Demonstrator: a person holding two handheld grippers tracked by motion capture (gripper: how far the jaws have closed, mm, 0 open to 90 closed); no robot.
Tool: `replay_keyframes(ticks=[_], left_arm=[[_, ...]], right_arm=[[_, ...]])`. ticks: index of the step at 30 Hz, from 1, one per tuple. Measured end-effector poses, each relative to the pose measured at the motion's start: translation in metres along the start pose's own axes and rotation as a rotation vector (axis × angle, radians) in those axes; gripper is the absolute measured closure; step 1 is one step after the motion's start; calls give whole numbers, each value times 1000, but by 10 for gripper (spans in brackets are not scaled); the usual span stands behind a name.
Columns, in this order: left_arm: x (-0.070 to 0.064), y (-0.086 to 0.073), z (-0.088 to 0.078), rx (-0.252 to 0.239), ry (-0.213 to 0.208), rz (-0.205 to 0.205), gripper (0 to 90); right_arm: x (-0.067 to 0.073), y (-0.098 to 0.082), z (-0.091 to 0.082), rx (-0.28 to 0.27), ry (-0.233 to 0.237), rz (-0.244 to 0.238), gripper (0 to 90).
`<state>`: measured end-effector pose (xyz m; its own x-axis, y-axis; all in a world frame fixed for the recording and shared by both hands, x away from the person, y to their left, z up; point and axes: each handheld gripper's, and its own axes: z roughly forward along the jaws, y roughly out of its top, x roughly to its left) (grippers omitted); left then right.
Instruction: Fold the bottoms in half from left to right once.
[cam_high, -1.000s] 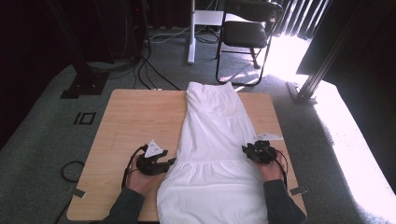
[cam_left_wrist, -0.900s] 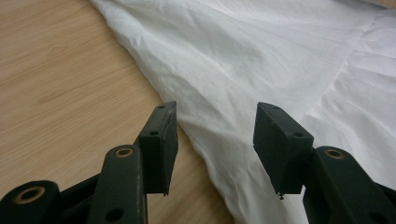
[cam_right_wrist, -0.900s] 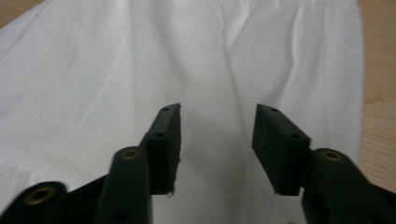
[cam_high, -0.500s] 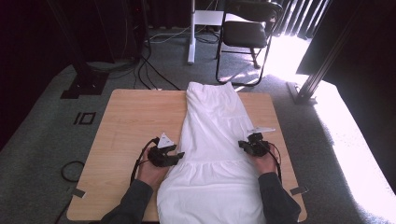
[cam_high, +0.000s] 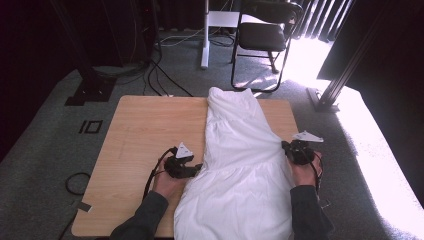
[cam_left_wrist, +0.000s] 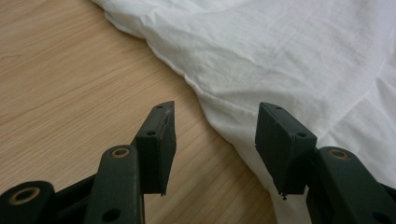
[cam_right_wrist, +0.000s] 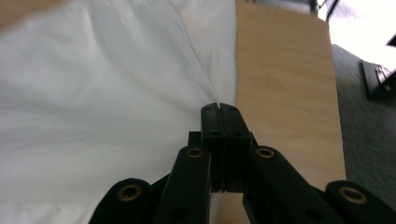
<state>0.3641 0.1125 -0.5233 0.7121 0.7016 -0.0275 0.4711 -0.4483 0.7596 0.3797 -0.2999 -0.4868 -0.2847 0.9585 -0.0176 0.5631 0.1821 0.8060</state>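
A white garment (cam_high: 240, 165) lies lengthwise on the wooden table (cam_high: 145, 130), its wide end toward the person. My left gripper (cam_high: 198, 168) rests low on the table at the garment's left edge. Its jaws stand open in the left gripper view, my left gripper (cam_left_wrist: 215, 128) straddling the hem of the garment (cam_left_wrist: 289, 56) without pressing it. At the right edge of the cloth, my right gripper (cam_high: 286, 146) is shut. In the right gripper view, my right gripper (cam_right_wrist: 219, 109) pinches a fold of the garment (cam_right_wrist: 107, 79) at its tips.
A black folding chair (cam_high: 265, 35) and a white stand (cam_high: 205, 35) are beyond the table on grey carpet. Cables (cam_high: 165, 75) run on the floor at the back left. A dark metal post (cam_high: 340, 80) leans at the right, near the table's right edge (cam_right_wrist: 280, 84).
My left gripper slid right up to the garment's left edge. My right gripper shifted outward to the right, drawing the garment's right edge with it.
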Motion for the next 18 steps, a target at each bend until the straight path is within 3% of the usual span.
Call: replay_keyframes(ticks=[3,7,10,13,14,17,18], left_arm=[[2,8,6,-6,6,-15,480],[3,18,13,-8,8,-23,466],[3,28,26,8,2,-21,462],[1,30,33,25,2,-10,463],[0,31,36,29,3,-4,464],[-2,32,44,45,4,3,465],[-2,32,44,45,4,3,465]], right_arm=[[-7,-27,35,113,-38,11,899],[-7,-33,46,143,-39,20,891],[-8,-35,54,175,-40,36,824],[-9,-36,55,181,-39,44,755],[-9,-35,53,157,-41,63,672],[-10,-30,50,105,21,95,535],[-10,-30,50,105,21,95,535]])
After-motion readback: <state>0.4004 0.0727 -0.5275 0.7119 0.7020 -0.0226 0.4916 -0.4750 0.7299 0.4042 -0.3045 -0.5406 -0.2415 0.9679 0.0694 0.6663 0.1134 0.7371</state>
